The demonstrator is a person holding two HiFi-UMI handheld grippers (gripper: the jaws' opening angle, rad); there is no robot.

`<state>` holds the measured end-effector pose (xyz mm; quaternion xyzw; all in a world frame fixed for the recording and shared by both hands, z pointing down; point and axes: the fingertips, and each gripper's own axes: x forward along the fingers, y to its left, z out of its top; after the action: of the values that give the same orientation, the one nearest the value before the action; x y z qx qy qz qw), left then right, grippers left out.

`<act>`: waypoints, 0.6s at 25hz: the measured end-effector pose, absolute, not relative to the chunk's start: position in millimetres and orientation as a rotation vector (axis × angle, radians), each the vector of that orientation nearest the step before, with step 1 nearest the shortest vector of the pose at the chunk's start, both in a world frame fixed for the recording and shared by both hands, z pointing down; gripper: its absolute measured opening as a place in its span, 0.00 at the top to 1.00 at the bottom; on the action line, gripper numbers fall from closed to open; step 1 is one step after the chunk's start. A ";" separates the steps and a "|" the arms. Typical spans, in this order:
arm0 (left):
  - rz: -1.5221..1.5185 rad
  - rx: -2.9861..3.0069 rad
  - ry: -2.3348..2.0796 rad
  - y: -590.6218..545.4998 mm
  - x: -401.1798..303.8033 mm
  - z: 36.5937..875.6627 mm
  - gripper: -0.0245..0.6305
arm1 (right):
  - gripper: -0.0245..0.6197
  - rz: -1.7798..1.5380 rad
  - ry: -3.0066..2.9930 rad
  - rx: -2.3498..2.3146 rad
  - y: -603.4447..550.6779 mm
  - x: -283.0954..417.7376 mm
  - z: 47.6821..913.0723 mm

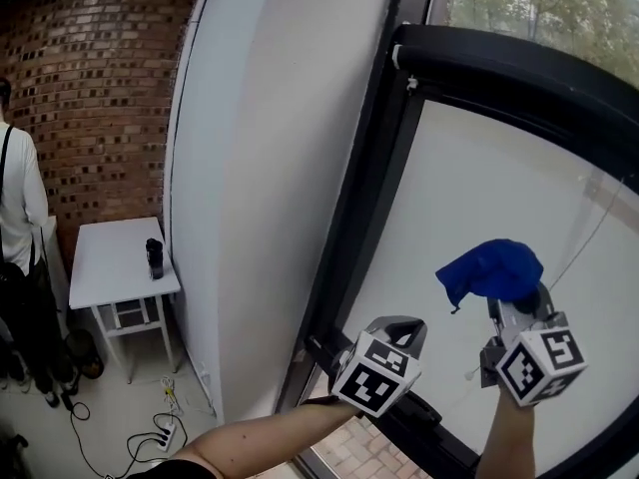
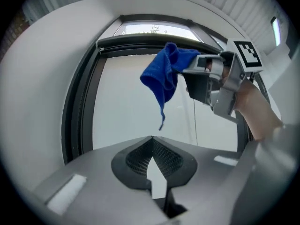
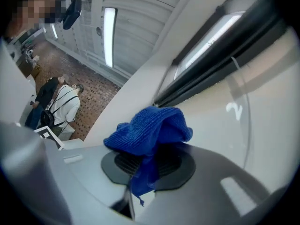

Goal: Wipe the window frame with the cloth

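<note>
Your blue cloth is bunched up and pinched in the right gripper, whose jaws are clenched on a fold of it while the rest mounds over the tips and one corner hangs free. You hold it raised in front of the pale window pane, apart from the black window frame. The nearest frame member is the dark top bar above it.

Your left gripper has its jaws closed tip to tip with nothing between them. It sits low, near the bottom corner of the frame.

By my judgement no wiping contact is made at this moment. The frame shows no streak or damp patch that would mark a finished stretch, so treat the whole frame as left to do: top bar, left upright, bottom rail.

No bucket or basin shows. The only likely container is a small dark cylinder standing on the white side table, possibly a flask; it is too small to tell what it holds.
</note>
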<state>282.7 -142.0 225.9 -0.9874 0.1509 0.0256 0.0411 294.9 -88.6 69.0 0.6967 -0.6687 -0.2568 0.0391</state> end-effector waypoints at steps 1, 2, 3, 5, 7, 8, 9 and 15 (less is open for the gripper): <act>0.080 -3.022 0.456 -153.0 277.4 222.8 0.97 | 0.85 -0.832 -2.041 2.110 -101.2 281.3 57.9; 0.080 -3.022 0.449 -164.5 271.7 219.9 0.97 | 0.85 -0.868 -2.040 2.092 -114.8 268.9 46.6; 0.082 -3.020 0.442 -175.9 265.9 216.5 0.97 | 0.85 -0.894 -2.045 2.081 -129.6 258.5 35.2; 0.094 -3.016 0.426 -197.0 254.7 207.6 0.97 | 0.85 -0.935 -2.045 2.076 -160.8 242.2 12.5; 0.112 -3.008 0.416 -215.5 243.4 197.7 0.97 | 0.85 -0.989 -2.012 2.077 -190.3 228.8 -9.5; 0.117 -3.001 0.414 -223.7 237.7 193.6 0.97 | 0.85 -1.017 -1.991 2.079 -203.9 223.0 -20.1; 0.118 -2.994 0.414 -231.1 232.3 190.3 0.97 | 0.85 -1.041 -1.973 2.081 -216.6 218.1 -30.2; 0.127 -2.989 0.429 -268.2 214.6 176.4 0.97 | 0.85 -1.130 -1.902 2.134 -277.2 209.5 -92.8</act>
<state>214.6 -268.2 176.4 -0.9872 0.1416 0.0420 0.0599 209.5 -277.2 -92.8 0.6939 -0.6183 -0.3675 0.0338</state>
